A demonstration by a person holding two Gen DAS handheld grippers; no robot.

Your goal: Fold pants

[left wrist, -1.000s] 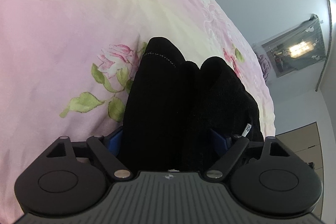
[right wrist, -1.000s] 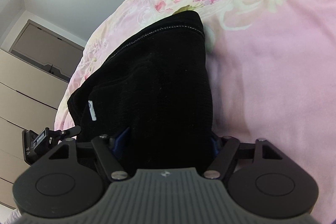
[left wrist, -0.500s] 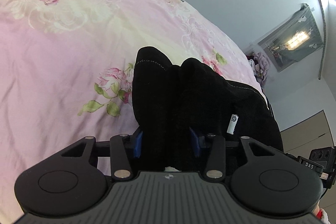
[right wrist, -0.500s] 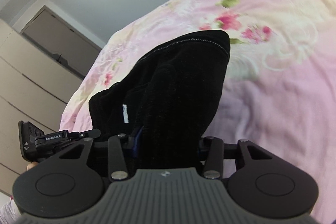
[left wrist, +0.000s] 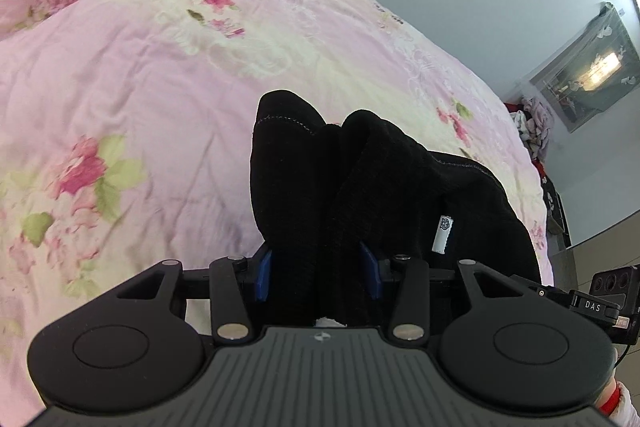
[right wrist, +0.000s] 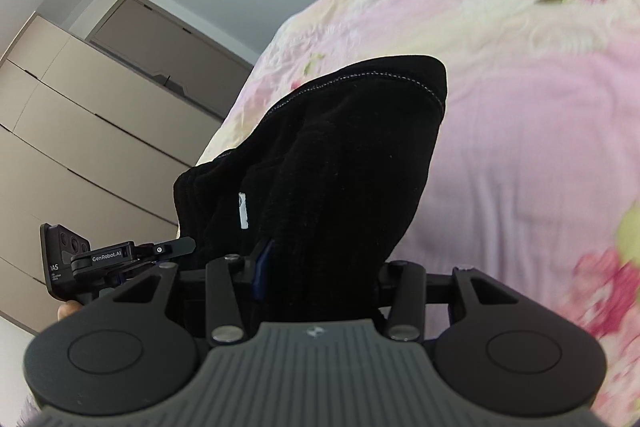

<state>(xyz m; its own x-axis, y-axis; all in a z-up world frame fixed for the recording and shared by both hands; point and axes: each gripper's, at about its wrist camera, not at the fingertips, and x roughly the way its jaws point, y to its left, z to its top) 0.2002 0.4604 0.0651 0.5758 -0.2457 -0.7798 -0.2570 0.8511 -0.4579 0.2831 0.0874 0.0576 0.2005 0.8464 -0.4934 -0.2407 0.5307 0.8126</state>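
Observation:
The black pants [left wrist: 304, 187] hang bunched above the pink floral quilt [left wrist: 140, 87], held up at two places. My left gripper [left wrist: 316, 267] is shut on one thick bundle of the cloth, its blue pads [left wrist: 264, 275] pressing both sides. A white label [left wrist: 442, 233] shows on the fabric to the right. In the right wrist view, my right gripper [right wrist: 320, 275] is shut on another bundle of the pants [right wrist: 340, 167]. One blue pad [right wrist: 262, 267] shows; the other is hidden by cloth. A stitched hem runs along the top edge.
The quilt [right wrist: 520, 107] covers the whole bed beneath. Beige wardrobe doors [right wrist: 80, 147] stand left of the bed. A pile of clothes [left wrist: 532, 123] and a framed panel [left wrist: 588, 67] lie beyond the bed's far corner. The other gripper's body [right wrist: 104, 255] sits close on the left.
Both grippers closed from wide onto the pants, then rose with the cloth. The bed has dropped away and more of the room shows.

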